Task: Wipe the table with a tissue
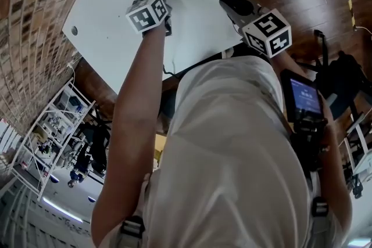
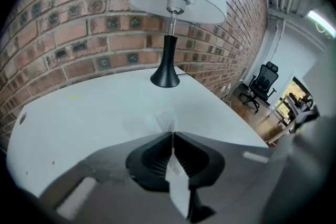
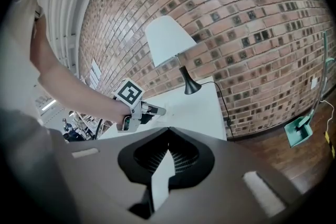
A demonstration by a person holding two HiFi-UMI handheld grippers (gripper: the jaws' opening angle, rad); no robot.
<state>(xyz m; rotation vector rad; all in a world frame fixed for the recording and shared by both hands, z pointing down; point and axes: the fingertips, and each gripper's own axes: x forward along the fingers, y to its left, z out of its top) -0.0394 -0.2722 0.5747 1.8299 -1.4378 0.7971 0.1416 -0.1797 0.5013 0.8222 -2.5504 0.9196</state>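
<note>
Brick wall [image 2: 79, 18] backs the white table [image 2: 94, 113], and the lamp [image 2: 168, 8] standing at the wall end of that table is your reference for every position below. Start with the left gripper [image 2: 172, 136]: its jaws are closed together, and the tissue [image 2: 164, 122] is pinched between them. A thin, pale fold of the tissue projects past the jaw tips toward the lamp base. The tissue's long axis runs along the jaw line, so it points roughly at the lamp, and its free end sits low over the bare tabletop between the gripper and the lamp. You cannot confirm from these views whether the free end touches the surface, so verify contact before the stroke. Open tabletop lies ahead of the tissue on the lamp side and to either side of it, which suggests that the wipe should carry the tissue flat across that area. Now check the right gripper [image 3: 168, 134]: its jaws are also closed, and no tissue shows beyond their tips. It hangs near the table edge, farther from the lamp than the left gripper and well apart from the tissue. Treat the left gripper as the working tool, since it alone carries the tissue and is the nearer to the unwiped surface by the lamp.
</note>
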